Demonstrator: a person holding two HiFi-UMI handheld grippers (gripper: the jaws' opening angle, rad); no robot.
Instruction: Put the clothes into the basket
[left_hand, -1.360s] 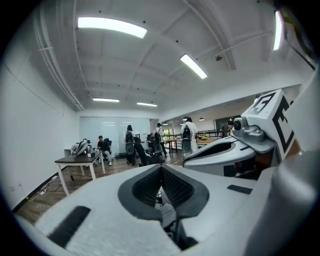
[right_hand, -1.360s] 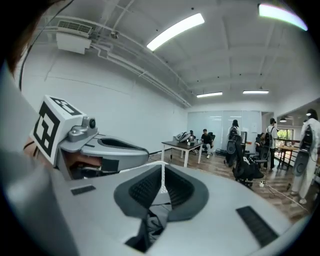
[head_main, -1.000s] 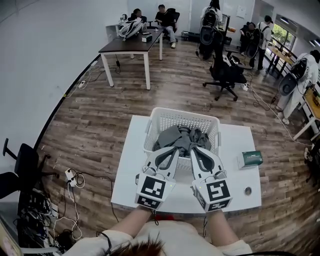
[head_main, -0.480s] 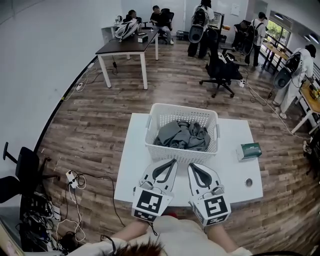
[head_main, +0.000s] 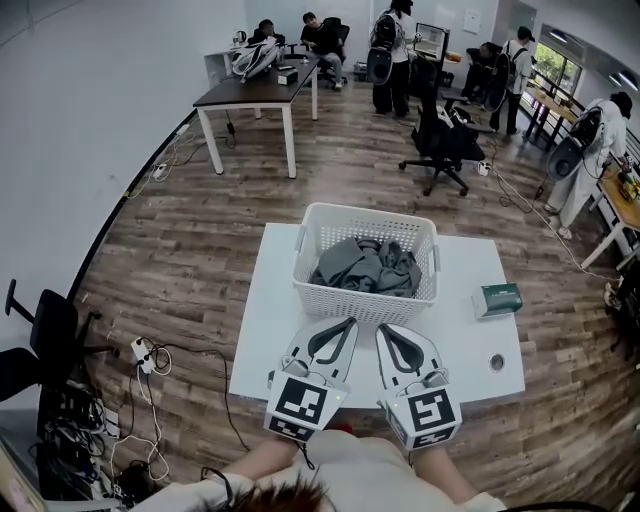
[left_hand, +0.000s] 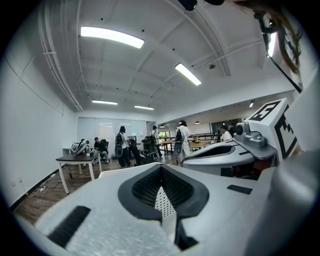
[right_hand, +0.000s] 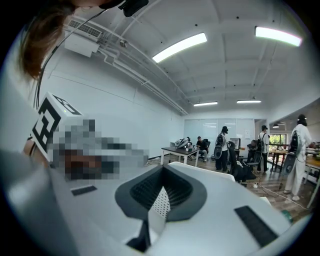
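1. A white table (head_main: 262, 330) stood on a wood-plank floor, seen from above by the person's head camera.
2. A white lattice basket (head_main: 366, 306) sat on the far middle part of the table.
3. The clothes (head_main: 366, 268), a crumpled grey heap, lay inside the basket, below its rim.
4. The left gripper (head_main: 346, 323) was held over the near part of the table. Its tips were pointing at the basket's near wall and just short of it.
5. In the left gripper view, the left gripper's (left_hand: 161, 169) jaws were pressed together with nothing between them.
6. The right gripper (head_main: 384, 330) lay alongside the left one, close to it, also aimed at the basket.
7. In the right gripper view, the right gripper's (right_hand: 163, 169) jaws were likewise closed and empty.
8. A small green box (head_main: 500, 298) lay on the table to the right of the basket, and a small round object (head_main: 497, 363) lay nearer the table's front right corner.
9. Beyond the table were a dark desk (head_main: 258, 88), a black office chair (head_main: 440, 145) and several people standing or sitting.
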